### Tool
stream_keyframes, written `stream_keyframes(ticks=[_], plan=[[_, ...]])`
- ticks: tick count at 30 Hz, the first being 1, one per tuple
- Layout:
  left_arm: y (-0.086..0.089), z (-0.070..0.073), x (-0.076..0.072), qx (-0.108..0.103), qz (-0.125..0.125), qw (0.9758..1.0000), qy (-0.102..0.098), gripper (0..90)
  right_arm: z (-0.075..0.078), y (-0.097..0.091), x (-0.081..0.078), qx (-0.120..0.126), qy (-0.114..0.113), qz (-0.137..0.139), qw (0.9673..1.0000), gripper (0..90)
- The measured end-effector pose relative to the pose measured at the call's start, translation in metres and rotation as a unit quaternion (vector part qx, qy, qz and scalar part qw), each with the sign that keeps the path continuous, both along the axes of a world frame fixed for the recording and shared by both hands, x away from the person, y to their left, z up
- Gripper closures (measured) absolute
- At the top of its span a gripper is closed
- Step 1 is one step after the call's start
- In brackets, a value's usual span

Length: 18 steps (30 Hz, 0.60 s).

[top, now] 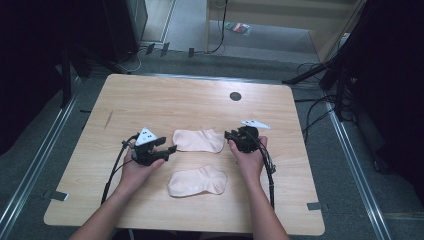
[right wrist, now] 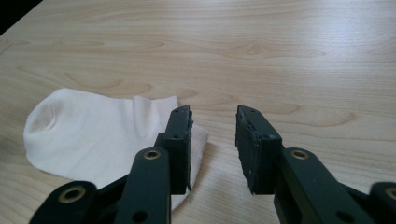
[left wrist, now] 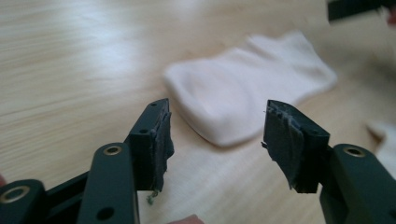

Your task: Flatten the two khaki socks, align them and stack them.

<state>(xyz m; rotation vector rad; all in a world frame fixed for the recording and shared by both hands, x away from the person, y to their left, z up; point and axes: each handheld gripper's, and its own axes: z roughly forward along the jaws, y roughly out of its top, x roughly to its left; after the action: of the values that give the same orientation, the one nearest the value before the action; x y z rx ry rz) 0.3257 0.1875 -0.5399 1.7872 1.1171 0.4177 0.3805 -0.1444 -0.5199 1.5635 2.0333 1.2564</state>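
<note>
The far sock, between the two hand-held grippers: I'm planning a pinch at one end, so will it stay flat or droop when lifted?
The far sock lies limp and flat on the table, so it would probably droop. It looks thin and light, likely easy to lift. Pushed, the soft knit may bunch instead of sliding.

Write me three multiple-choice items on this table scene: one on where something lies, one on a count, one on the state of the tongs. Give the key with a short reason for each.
1. Where does the far sock lie?
A. between the two tongs
B. at the table's far left corner
C. on the floor

2. How many socks are on the table?
A. one
B. two
C. four

3. How do the left tongs stand?
A. shut on a sock
B. shut on nothing
C. open, holding nothing

Key:
1 A: in the high view it sits between the left tongs and the right tongs.
2 B: the far sock and the near sock.
3 C: a clear gap shows between the jaws.
</note>
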Motion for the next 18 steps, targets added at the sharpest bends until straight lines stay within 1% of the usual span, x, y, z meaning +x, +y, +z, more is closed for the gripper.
stream_keyframes(ticks=[1, 2, 3, 4, 5, 6, 7, 8, 10, 11, 12, 13, 14, 15, 17, 18], plan=[[0.002, 0.001, 0.003, -0.016, 0.014, 0.9998, 0.002, 44.7, 0.000, -0.001, 0.001, 0.003, 0.000, -0.001, 1.0000, 63.6], [0.002, 0.002, 0.006, -0.022, 0.023, 0.9994, 0.012, 46.7, -0.001, 0.000, 0.002, 0.005, 0.000, -0.004, 1.0000, 62.0], [0.002, 0.001, 0.011, -0.019, 0.033, 0.9990, 0.025, 48.1, -0.002, 0.000, 0.003, 0.005, 0.001, -0.005, 1.0000, 60.9], [0.000, 0.001, 0.015, -0.022, 0.039, 0.9984, 0.033, 49.4, -0.003, 0.002, 0.004, 0.003, 0.000, -0.002, 1.0000, 59.5], [0.000, 0.001, 0.015, -0.022, 0.039, 0.9984, 0.033, 50.8, -0.005, 0.004, 0.005, 0.003, -0.001, -0.001, 1.0000, 57.5], [-0.001, 0.000, 0.018, -0.030, 0.037, 0.9980, 0.041, 50.8, -0.005, 0.004, 0.005, 0.003, -0.001, -0.001, 1.0000, 57.5], [-0.003, -0.001, 0.020, -0.032, 0.040, 0.9978, 0.041, 52.2, -0.009, 0.010, 0.006, -0.003, -0.002, 0.004, 1.0000, 52.5], [-0.009, -0.002, 0.024, -0.014, 0.052, 0.9973, 0.049, 54.4, -0.010, 0.012, 0.007, -0.008, -0.001, 0.002, 1.0000, 50.1], [-0.015, -0.005, 0.028, -0.012, 0.057, 0.9966, 0.059, 56.7, -0.014, 0.016, 0.010, -0.013, -0.004, -0.002, 0.9999, 47.1], [-0.017, -0.006, 0.029, -0.001, 0.059, 0.9965, 0.058, 57.9, -0.015, 0.018, 0.010, -0.016, -0.001, -0.003, 0.9999, 46.8], [-0.020, -0.007, 0.031, 0.007, 0.064, 0.9961, 0.060, 59.9, -0.017, 0.021, 0.012, -0.025, -0.001, -0.002, 0.9997, 47.6], [-0.022, -0.008, 0.032, 0.013, 0.069, 0.9954, 0.065, 62.0, -0.019, 0.023, 0.012, -0.033, 0.001, -0.003, 0.9995, 48.7], [-0.023, -0.008, 0.033, 0.015, 0.072, 0.9953, 0.064, 64.8, -0.021, 0.026, 0.012, -0.045, 0.003, -0.004, 0.9990, 50.5], [-0.024, -0.009, 0.033, 0.024, 0.071, 0.9952, 0.063, 68.5, -0.022, 0.027, 0.012, -0.052, 0.001, -0.001, 0.9987, 52.7], [-0.026, -0.009, 0.033, 0.036, 0.069, 0.9948, 0.064, 75.3, -0.025, 0.030, 0.012, -0.065, -0.001, 0.006, 0.9979, 58.6], [-0.027, -0.009, 0.034, 0.041, 0.069, 0.9947, 0.064, 79.0, -0.026, 0.032, 0.011, -0.075, -0.002, 0.007, 0.9972, 63.0]])
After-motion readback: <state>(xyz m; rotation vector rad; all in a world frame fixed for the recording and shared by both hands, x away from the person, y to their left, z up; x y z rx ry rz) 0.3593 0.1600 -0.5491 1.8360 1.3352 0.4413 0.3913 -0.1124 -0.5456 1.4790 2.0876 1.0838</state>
